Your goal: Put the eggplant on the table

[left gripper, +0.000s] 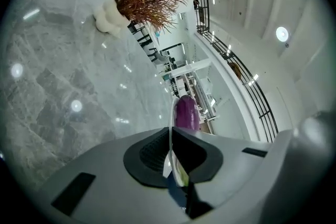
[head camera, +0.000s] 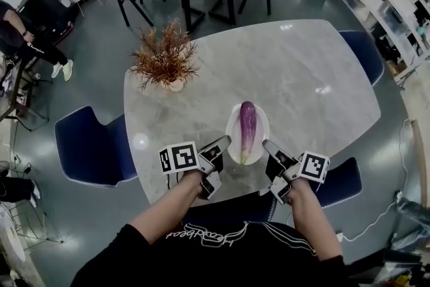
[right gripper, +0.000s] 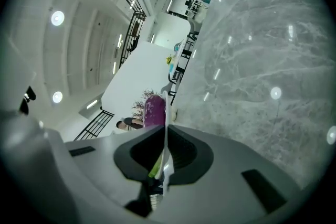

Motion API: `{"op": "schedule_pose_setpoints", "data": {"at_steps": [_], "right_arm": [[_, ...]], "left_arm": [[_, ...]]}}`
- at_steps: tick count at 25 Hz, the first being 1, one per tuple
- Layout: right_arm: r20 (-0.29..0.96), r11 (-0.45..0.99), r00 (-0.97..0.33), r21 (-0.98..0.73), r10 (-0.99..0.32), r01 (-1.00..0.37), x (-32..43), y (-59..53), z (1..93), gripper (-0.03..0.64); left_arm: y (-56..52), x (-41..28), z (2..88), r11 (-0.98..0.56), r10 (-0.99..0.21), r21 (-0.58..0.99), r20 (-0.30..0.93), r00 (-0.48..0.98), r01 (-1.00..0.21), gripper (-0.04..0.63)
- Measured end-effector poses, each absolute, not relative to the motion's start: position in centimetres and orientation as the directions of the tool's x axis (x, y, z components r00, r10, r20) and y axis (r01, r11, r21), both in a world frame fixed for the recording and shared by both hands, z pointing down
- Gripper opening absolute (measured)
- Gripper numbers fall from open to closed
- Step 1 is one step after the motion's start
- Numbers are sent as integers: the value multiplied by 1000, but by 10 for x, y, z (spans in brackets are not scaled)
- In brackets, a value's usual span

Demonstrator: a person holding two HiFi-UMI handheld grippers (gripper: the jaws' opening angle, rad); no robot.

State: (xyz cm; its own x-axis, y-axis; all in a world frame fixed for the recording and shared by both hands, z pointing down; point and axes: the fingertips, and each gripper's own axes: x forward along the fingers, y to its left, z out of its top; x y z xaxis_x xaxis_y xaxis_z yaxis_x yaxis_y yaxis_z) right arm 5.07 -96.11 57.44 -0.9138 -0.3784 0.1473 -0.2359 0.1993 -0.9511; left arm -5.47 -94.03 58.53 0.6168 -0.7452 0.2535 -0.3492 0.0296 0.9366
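The left gripper (head camera: 224,142) and right gripper (head camera: 268,144) clamp a thin white plate (head camera: 233,123) by its rim. A glossy, elongated purple eggplant (head camera: 247,128) lies on it.

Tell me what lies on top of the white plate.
A purple eggplant lies lengthwise on the plate. The plate surface beneath it is covered and cannot be seen.

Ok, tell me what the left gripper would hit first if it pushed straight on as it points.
The left gripper is shut on the plate rim. Straight ahead, the eggplant lying on that plate comes first, though how close is unclear.
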Motion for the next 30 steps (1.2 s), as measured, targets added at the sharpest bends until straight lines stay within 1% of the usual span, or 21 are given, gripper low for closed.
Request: {"op": "schedule_pose_setpoints", "data": {"at_steps": [5, 10, 14, 16, 23, 30], "right_arm": [[201, 177, -903, -942, -379, -284, 50, -979, 598, 20], [247, 153, -897, -935, -366, -320, 46, -987, 628, 18], [341, 126, -867, -904, -364, -409, 49, -992, 655, 18], [370, 101, -856, -897, -361, -430, 49, -992, 661, 19], [406, 45, -838, -891, -365, -451, 46, -995, 673, 20], [428, 26, -830, -884, -359, -467, 44, -998, 684, 20]], "left_arm": [[-957, -59, 603, 49, -742, 931, 277, 611, -362, 25], [-964, -62, 634, 91, -729, 914, 332, 599, -396, 25], [-967, -66, 654, 133, -728, 906, 364, 581, -401, 25], [-967, -67, 659, 149, -728, 896, 385, 568, -418, 25], [-969, -65, 678, 199, -714, 886, 423, 558, -418, 25], [-969, -66, 692, 249, -706, 886, 442, 553, -391, 25]]}}
